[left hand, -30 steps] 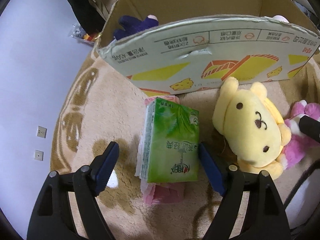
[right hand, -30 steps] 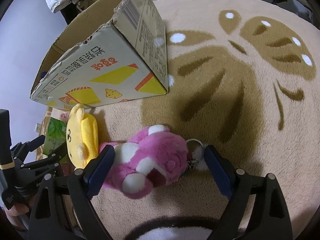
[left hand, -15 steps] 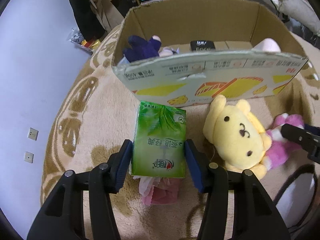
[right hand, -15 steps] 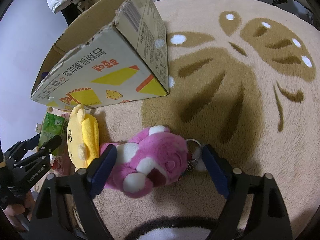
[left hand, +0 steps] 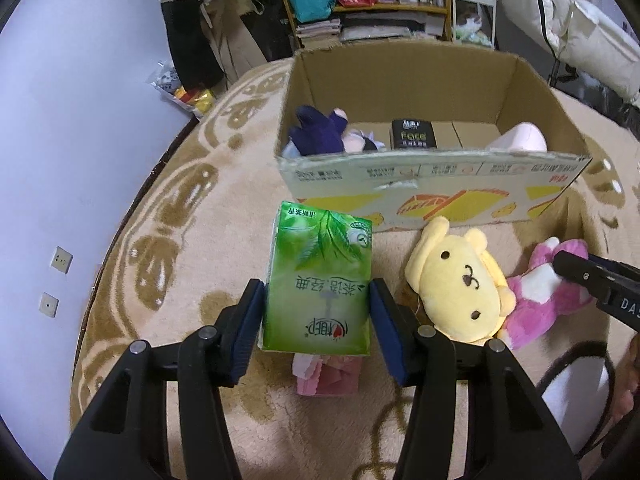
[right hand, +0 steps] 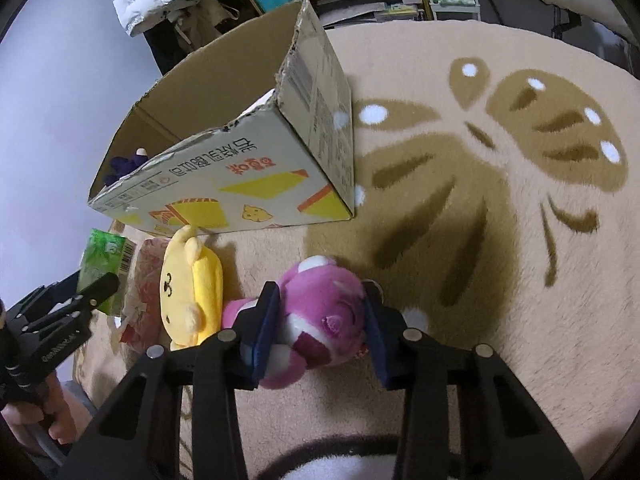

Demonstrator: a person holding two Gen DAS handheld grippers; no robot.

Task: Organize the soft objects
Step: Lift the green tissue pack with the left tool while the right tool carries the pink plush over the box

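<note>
Listing by size: cardboard box (left hand: pixel 432 184) on the rug (right hand: pixel 520 280); yellow plush (left hand: pixel 460 284) lying in front of it; pink plush (right hand: pixel 320 320), my right gripper (right hand: pixel 320 332) just closed on it; green tissue pack (left hand: pixel 320 284), my left gripper (left hand: pixel 316 320) clamped on its sides, raised above a pink pack (left hand: pixel 328 372).

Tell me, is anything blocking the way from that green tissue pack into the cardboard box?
Only the box's own near wall. The left gripper grips the green tissue pack just in front of that wall, so the pack must go over it. Inside the cardboard box, bare floor shows between a dark blue plush and a black packet.
</note>
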